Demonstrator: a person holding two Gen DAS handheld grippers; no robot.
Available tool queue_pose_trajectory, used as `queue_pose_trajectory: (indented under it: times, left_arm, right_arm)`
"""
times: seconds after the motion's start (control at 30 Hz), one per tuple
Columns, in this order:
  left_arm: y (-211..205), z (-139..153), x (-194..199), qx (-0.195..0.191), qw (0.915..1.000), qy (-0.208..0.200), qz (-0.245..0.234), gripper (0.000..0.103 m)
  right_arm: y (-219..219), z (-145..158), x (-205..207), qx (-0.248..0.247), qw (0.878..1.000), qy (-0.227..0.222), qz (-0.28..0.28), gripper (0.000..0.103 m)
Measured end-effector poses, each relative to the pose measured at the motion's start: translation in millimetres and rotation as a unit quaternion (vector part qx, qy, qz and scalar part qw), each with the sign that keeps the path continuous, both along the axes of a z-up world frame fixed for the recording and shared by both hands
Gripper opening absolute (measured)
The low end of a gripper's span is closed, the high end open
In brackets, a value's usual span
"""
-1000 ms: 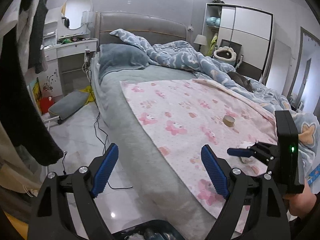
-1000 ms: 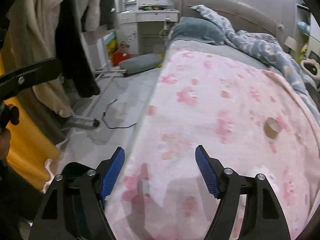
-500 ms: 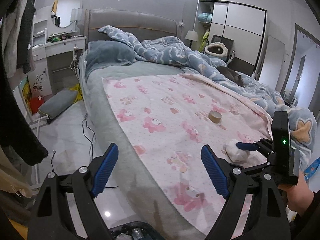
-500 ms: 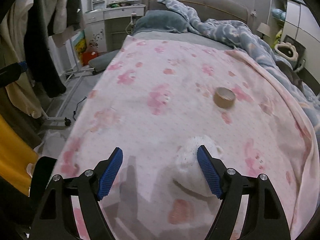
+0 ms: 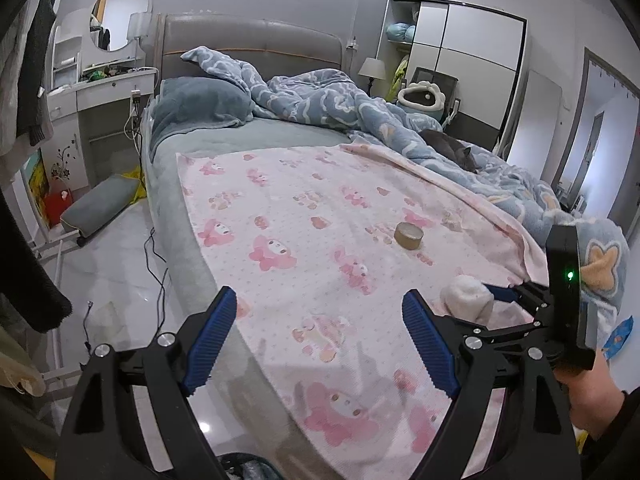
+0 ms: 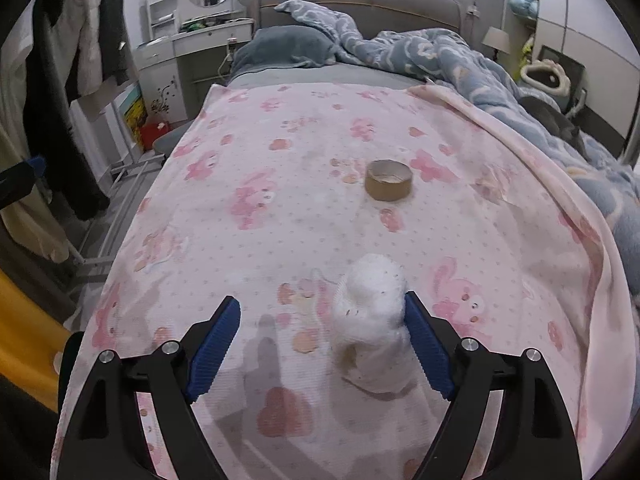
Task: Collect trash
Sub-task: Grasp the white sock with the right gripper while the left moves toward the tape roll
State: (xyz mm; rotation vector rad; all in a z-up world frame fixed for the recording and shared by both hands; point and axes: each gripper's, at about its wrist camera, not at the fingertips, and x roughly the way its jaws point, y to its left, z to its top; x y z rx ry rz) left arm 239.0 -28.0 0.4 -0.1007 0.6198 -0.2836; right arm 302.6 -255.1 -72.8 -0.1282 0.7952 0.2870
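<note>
Bed (image 6: 168,264) bore a white wad (image 6: 372,312) near a tape core (image 6: 388,186); right tongs (image 6: 322,344), apart, straddled the wad, needing only to close, while left tongs (image 5: 320,340) gaped empty.

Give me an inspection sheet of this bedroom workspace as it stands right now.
Surface: pink cartoon-print blanket spread flat over the bed.
Job's things: crumpled white wad near the foot of the blanket; empty cardboard tape ring lying flat farther up, apart from the wad.
Clutter: rumpled blue duvet and grey pillow at the head end.
Grippers: right gripper open, wad between its fingers, against the right one; left gripper open, nothing between its fingers.
Cables: black cable trailing on the floor beside the bed.
Surroundings: dressing table with round mirror, hanging clothes, wardrobe.
</note>
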Motion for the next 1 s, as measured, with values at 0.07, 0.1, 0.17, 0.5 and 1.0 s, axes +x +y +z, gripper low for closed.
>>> queue_pose_trajectory:
  times: [0.07, 0.1, 0.17, 0.5, 1.0]
  left_arm:
    - [-5.3, -0.8, 4.3, -0.006, 1.0, 0.001, -0.001, 0.087]
    - [-7.7, -1.0, 5.6, -0.007, 1.0, 0.002, -0.002, 0.087]
    - [-14.5, -2.4, 9.2, -0.008, 0.9999, 0.003, -0.005, 0.087]
    - [-50.6, -11.5, 44.4, -0.001, 0.9997, 0.0, -0.024, 0.087]
    - [-121.5, -43.3, 107.7, 0.052, 0.9912, 0.011, -0.121, 0.082]
  right_arm:
    - [-5.3, -1.2, 2.5, 0.0, 1.0, 0.004, -0.008, 0.064]
    - [-9.2, -1.5, 4.1, 0.003, 1.0, 0.006, -0.014, 0.059]
    - [-15.5, -2.0, 6.2, 0.006, 1.0, 0.01, -0.021, 0.051]
    - [-50.8, -5.3, 11.2, 0.053, 0.997, 0.02, -0.043, 0.029]
    - [-91.2, 9.4, 10.2, 0.143, 0.987, 0.014, -0.07, 0.029]
